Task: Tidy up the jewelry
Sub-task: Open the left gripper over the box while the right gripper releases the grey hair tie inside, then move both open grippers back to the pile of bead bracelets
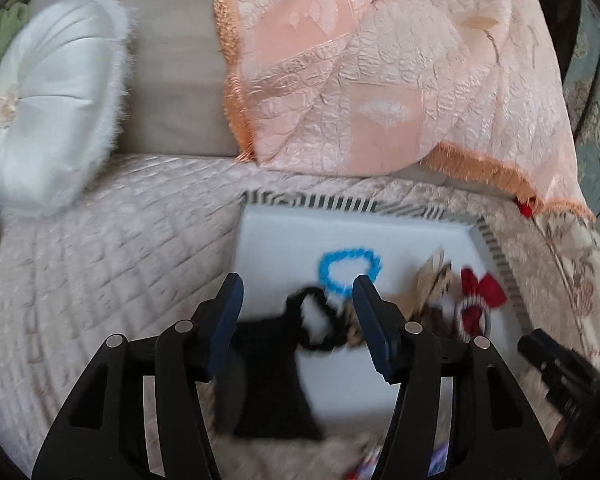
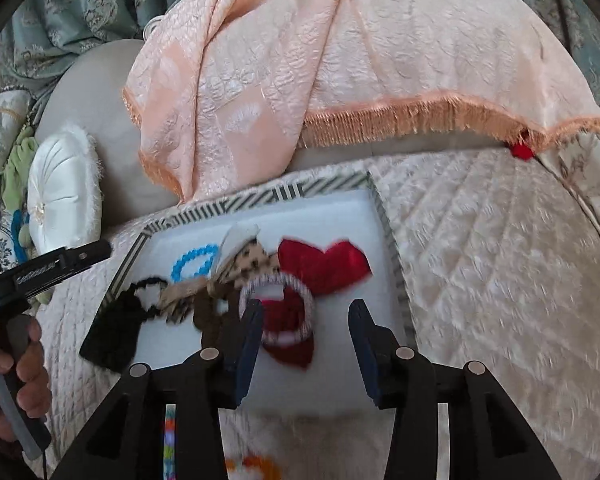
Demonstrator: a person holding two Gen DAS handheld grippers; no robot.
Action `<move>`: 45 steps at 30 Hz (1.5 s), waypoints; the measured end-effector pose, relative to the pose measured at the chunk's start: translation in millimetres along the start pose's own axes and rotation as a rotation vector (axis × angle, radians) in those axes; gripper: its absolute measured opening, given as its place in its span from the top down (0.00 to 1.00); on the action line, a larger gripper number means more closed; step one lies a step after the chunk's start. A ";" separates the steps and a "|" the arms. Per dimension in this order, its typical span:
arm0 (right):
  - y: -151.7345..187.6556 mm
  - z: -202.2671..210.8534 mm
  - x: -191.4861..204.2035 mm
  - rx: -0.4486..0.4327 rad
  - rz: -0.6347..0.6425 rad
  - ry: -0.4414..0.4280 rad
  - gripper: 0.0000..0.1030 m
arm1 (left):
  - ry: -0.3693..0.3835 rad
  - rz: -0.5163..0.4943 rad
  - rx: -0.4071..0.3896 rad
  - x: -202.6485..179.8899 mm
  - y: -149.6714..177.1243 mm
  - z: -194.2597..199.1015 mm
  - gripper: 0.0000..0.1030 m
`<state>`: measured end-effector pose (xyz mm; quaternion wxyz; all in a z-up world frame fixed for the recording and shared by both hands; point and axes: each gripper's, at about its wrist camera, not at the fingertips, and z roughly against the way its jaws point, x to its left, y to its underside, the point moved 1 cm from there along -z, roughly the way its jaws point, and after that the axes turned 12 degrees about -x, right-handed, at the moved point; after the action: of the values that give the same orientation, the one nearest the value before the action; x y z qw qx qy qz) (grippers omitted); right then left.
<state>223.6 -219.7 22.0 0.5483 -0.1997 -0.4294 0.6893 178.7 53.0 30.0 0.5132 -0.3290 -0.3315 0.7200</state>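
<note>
Your left gripper (image 1: 298, 292) and right gripper (image 2: 304, 316) are both hanging with jaws apart, gripping nothing. On the white tray with striped rim (image 2: 392, 240), one blue beaded bracelet (image 2: 194, 265) is lying toward its far left corner, one red fabric bow (image 2: 324, 264) nearer its right edge, and one black drawstring pouch (image 1: 276, 380) is overhanging its near left edge; motion blur is probably hiding smaller pieces. Bare tray is showing along the near edge.

Accessories crowd the middle of a white tray (image 2: 340, 208) on a quilted sofa seat (image 2: 500, 280); its far strip and near edge lie bare, while a peach throw (image 2: 380, 60) overhangs behind.
</note>
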 end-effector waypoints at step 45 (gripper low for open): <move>49.3 40.5 15.3 0.190 0.100 -0.122 0.56 | -0.059 -0.170 0.127 -17.4 84.9 60.1 0.31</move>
<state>159.7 -222.1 7.3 0.5027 -0.1254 -0.3842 0.7642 90.0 6.4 -3.1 0.5821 -0.2450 -0.3268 0.7030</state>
